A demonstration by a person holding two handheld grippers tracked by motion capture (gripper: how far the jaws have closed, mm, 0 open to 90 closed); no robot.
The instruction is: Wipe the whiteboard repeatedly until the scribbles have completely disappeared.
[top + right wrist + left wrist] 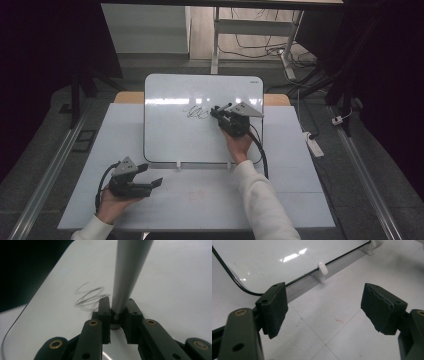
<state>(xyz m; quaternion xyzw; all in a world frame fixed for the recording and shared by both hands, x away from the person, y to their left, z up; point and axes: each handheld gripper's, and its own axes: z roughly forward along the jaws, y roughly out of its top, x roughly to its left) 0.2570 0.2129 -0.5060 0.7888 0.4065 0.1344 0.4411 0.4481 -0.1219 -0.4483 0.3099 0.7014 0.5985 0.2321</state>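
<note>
- whiteboard (170, 135) propped on the table (210, 200), leaning back toward 12 o'clock, lower edge held by small white clips (322, 270); black looping scribble (196, 112) just above board centre.
- right gripper (220, 112) at about 2 o'clock of the board's middle, jaws pressed together on a grey marker (126, 275) — pinched near its base, barrel running up and away from the jaws in the right gripper view; tip hidden, so contact with the board cannot be told.
- left gripper (152, 175) low at 7 o'clock, resting over bare table just in front of the board's lower left corner, jaws spread wide, nothing between them.
- risks, as judgement: pushing hard on a tilted board could rock it back or slide it off the clips, with no second grip bracing it; a slim round barrel in flat pads could twist or slip under sideways strokes; the cable (260, 150) trailing toward 5 o'clock could drag across the surface.
- open room: plenty of blank board toward 9 and 6 o'clock of the scribble; less toward 3 o'clock, where the rounded right edge sits near the gripper — table open across the front, dark drop-off beyond the far edge.
</note>
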